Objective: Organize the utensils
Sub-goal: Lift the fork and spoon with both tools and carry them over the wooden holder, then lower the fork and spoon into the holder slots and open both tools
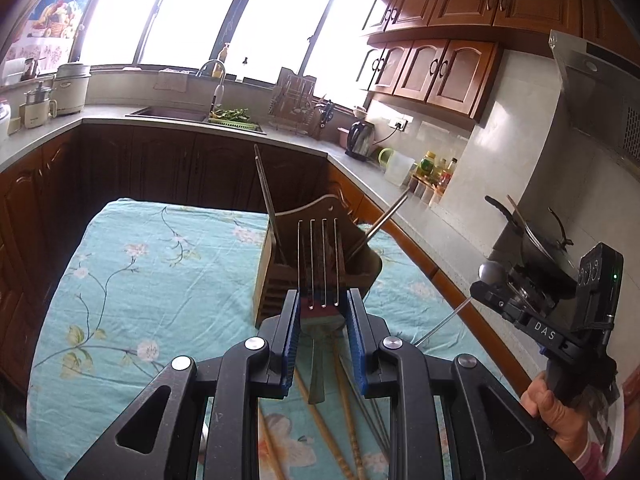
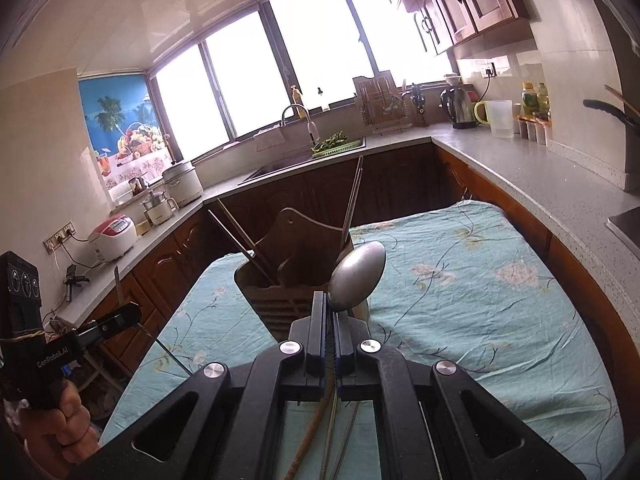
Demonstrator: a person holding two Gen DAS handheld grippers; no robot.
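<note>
A brown wooden utensil holder (image 1: pixel 320 264) stands on the floral cloth with chopsticks (image 1: pixel 266 200) leaning in it; it also shows in the right wrist view (image 2: pixel 288 276). My left gripper (image 1: pixel 323 312) is shut on a metal fork (image 1: pixel 320 264), tines up, in front of the holder. My right gripper (image 2: pixel 329 312) is shut on a metal spoon (image 2: pixel 356 278), bowl up, near the holder's right side. In the left wrist view the right gripper (image 1: pixel 496 292) hovers at the right with the spoon (image 1: pixel 491 272). Loose chopsticks (image 1: pixel 344 412) lie below my left gripper.
The table wears a light blue floral cloth (image 1: pixel 140 280). Kitchen counters (image 2: pixel 520 172) wrap around it, with a sink (image 2: pixel 304 160), a kettle (image 2: pixel 460 108), a rice cooker (image 2: pixel 114 236) and bottles (image 2: pixel 534 100). A pot (image 1: pixel 540 248) sits at the right.
</note>
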